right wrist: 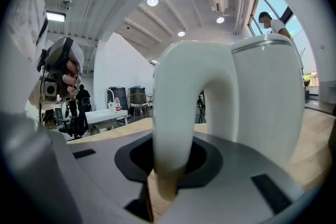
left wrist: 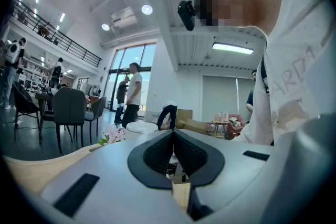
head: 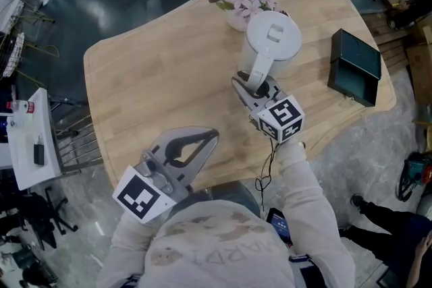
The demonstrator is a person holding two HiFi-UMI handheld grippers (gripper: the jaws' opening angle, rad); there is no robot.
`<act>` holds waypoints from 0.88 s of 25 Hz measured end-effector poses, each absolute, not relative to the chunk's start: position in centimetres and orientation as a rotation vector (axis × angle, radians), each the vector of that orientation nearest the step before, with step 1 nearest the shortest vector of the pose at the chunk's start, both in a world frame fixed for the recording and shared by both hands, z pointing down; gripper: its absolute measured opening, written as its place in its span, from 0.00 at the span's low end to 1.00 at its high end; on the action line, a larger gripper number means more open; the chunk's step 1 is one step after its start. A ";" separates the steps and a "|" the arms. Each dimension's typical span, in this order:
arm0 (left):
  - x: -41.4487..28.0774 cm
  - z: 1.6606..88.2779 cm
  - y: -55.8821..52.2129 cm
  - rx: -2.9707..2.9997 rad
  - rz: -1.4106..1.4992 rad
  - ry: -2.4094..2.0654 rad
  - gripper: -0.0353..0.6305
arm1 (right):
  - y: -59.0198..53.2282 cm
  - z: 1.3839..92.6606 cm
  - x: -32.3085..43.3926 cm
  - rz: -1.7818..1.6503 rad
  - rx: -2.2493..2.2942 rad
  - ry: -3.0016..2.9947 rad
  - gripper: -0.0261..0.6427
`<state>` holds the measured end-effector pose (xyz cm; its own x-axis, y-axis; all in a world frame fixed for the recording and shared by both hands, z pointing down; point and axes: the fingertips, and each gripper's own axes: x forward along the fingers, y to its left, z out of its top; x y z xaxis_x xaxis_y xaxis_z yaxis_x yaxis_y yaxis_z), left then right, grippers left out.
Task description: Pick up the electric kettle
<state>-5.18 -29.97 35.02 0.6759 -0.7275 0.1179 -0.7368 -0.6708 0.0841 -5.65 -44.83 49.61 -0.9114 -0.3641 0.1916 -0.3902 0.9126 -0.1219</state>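
Cool, even overhead light leaves the head view rather dim, and the pale wooden tabletop carries only soft shadows. Both gripper views bend strongly and go black at the corners. In the left gripper view, round ceiling spotlights at 11 o'clock and tall glass windows at 9 o'clock flare. In the right gripper view, the glossy white electric kettle looms close and soft-edged.

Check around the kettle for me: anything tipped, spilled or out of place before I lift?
Nothing stands out. The kettle stands upright on the table, lid shut, with the fingers of the right gripper around its handle. No spill shows, and the dark box sits apart from it.
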 end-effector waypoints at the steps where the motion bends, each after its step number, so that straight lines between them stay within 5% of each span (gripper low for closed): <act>1: -5.2 35.0 -30.0 2.760 0.114 -1.215 0.07 | -44.8 49.6 -5.7 0.232 0.577 -2.911 0.16; 22: -4.8 34.2 -28.8 2.784 0.128 -1.223 0.07 | -42.4 45.1 -5.5 0.153 0.512 -2.987 0.17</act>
